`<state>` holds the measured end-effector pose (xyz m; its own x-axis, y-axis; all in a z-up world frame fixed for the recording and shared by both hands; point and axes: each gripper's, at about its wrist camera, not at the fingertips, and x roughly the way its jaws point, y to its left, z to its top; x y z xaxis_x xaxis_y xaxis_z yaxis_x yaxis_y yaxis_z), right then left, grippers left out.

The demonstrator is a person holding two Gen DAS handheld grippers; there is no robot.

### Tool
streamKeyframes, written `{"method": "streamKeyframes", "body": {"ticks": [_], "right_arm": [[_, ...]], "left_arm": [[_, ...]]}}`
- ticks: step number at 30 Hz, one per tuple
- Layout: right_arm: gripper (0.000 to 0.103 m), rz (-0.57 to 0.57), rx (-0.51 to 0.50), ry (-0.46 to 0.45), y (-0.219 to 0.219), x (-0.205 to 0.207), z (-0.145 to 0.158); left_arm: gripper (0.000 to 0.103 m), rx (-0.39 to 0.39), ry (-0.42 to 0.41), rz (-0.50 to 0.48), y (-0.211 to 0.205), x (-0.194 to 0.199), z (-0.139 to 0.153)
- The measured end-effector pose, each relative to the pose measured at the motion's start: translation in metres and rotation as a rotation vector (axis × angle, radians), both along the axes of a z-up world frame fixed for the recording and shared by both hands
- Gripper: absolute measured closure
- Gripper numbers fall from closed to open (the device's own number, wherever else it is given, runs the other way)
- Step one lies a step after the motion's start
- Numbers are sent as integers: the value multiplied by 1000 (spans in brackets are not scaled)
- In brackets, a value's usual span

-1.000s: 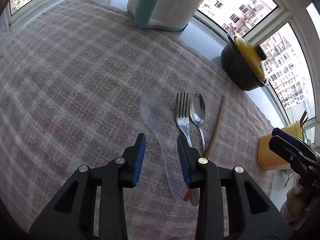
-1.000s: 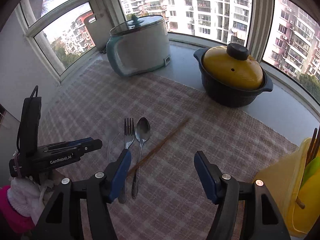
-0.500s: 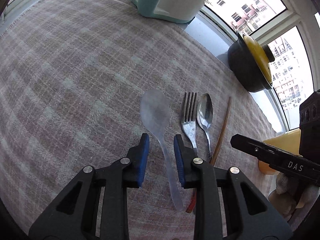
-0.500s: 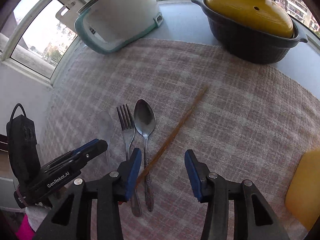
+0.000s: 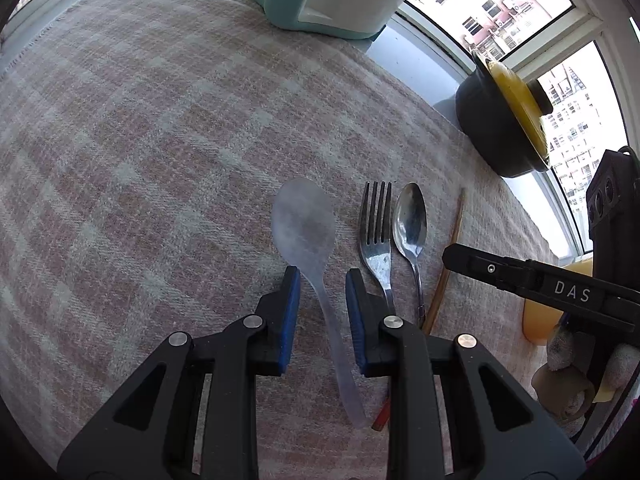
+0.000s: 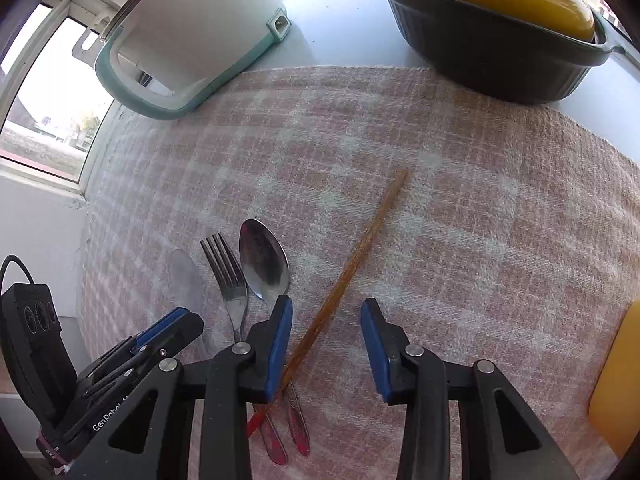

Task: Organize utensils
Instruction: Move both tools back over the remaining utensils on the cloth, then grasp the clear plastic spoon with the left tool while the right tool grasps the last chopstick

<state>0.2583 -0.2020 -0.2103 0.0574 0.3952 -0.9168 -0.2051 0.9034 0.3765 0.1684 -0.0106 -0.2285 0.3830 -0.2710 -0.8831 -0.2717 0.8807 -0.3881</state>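
Translucent plastic — the rice paddle (image 5: pixel 306 228) is lying flat on the checked cloth (image 5: pixel 140 140) covering the surface, its thin handle running back between the blue pads of the left gripper (image 5: pixel 322 276). That gripper's jaws are standing apart on either side of the handle, not clamping it. Just to the paddle's right, a metal fork (image 5: pixel 376 236) and a metal spoon (image 5: pixel 410 224) are lying side by side, with a wooden chopstick (image 6: pixel 352 276) lying slanted just beyond them. The right gripper (image 6: pixel 326 312) is hovering with its jaws wide apart — the chopstick is passing under its left pad, the spoon's bowl lying just ahead of it.
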Motion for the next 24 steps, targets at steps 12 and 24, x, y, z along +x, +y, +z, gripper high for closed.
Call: {"method": "streamKeyframes", "body": {"ticks": [12, 24], "right_arm": [[67, 44, -56, -17, 16, -2, 0], [87, 101, -174, -64, 48, -5, -3]], "left_arm": [[92, 73, -6, -27, -7, 4, -2], [98, 105, -18, -45, -11, 6, 0]]}}
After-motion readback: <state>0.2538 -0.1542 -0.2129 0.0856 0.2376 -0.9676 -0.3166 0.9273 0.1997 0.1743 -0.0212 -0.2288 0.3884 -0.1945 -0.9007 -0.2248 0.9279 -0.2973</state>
